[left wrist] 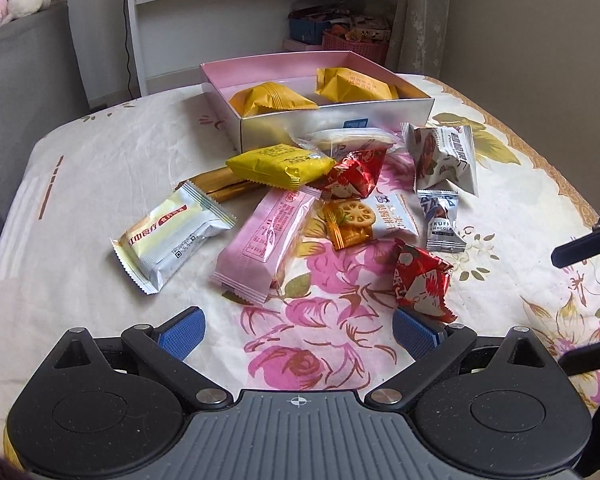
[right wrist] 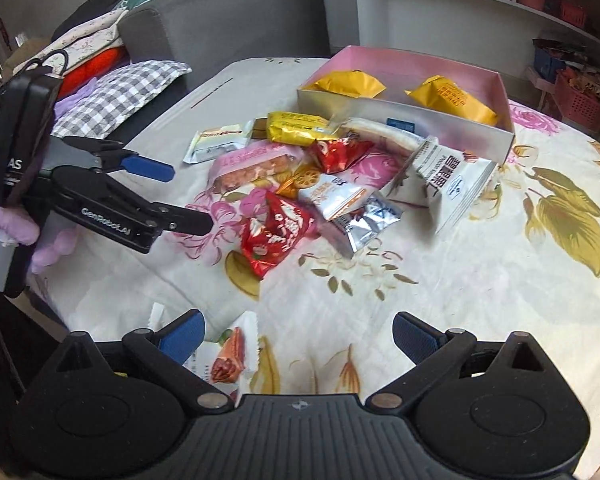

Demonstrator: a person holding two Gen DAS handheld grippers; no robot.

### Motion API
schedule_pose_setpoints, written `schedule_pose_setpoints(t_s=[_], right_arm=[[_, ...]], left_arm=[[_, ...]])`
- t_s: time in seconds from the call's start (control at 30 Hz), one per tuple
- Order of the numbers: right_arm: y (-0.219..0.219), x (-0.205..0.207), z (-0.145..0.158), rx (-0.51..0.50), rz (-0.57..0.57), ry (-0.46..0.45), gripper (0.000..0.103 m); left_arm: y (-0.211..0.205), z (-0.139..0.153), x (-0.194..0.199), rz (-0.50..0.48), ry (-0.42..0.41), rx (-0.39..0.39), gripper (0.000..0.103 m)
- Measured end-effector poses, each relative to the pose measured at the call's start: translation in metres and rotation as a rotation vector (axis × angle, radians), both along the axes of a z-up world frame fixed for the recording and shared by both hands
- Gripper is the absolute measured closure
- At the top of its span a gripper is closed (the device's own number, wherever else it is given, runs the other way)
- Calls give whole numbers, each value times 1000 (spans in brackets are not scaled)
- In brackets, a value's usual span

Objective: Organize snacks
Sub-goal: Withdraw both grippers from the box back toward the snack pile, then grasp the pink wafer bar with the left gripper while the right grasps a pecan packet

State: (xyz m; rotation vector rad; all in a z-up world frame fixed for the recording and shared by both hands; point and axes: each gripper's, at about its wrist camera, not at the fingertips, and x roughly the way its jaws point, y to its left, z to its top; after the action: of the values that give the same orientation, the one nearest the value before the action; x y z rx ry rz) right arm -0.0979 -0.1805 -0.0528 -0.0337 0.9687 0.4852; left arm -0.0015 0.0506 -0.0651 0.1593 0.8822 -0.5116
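From the left wrist view, the left gripper hung over the floral tablecloth with its blue-padded fingers spread wide and nothing between them. Just ahead lay a loose heap of snacks: a pink wafer pack, a white-and-cream cake pack to its left, a yellow biscuit pack lying over a gold bar, a lotus-root chip packet, a silver truffle chocolate and a white walnut-print pouch. One red foil packet sat in the middle of the heap, and a second red foil packet lay just beside the right fingertip. Behind the heap stood an open pink-lined box with two orange pastry packs inside. The right gripper's dark fingers showed at the right edge.

From the right wrist view, the right gripper was likewise released, fingers apart and empty, with a nut-print sachet lying by its left finger. The left gripper, held by a hand in a lilac glove, hovered at the left beside the near red foil packet, its fingers parted. The box stood beyond the heap, both orange packs within it.
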Motion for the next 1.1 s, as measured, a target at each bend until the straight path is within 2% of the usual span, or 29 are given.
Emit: schedule_pose_setpoints(t_s=[0.23,0.43,0.6,0.77,0.83,0.9,1.0,1.1], right_arm=[[16,-6,-5,72,71,61,8],[28,-9,-19,60,106,125,8],[34,-12,-26,36,130,128,8],[34,-14,-24,32,150,112,16],[34,-14,-23,29,152,105,23],[32,-14,-22,28,157,101,28],[31,-14,-22,37,157,106,29],[30,-15,-20,43,159,103,32]], left_arm=[[4,-10,4,-39,-76,-15,2],[1,-18,17,-43,-115,0,2],[-8,-17,26,-56,-148,3,3],[-18,-18,36,-46,-159,30,4],[-20,-19,41,-45,-156,32,4],[-23,-19,44,-47,-153,35,7],[-26,-19,46,-51,-151,36,11],[-29,-18,47,-56,-143,39,20]])
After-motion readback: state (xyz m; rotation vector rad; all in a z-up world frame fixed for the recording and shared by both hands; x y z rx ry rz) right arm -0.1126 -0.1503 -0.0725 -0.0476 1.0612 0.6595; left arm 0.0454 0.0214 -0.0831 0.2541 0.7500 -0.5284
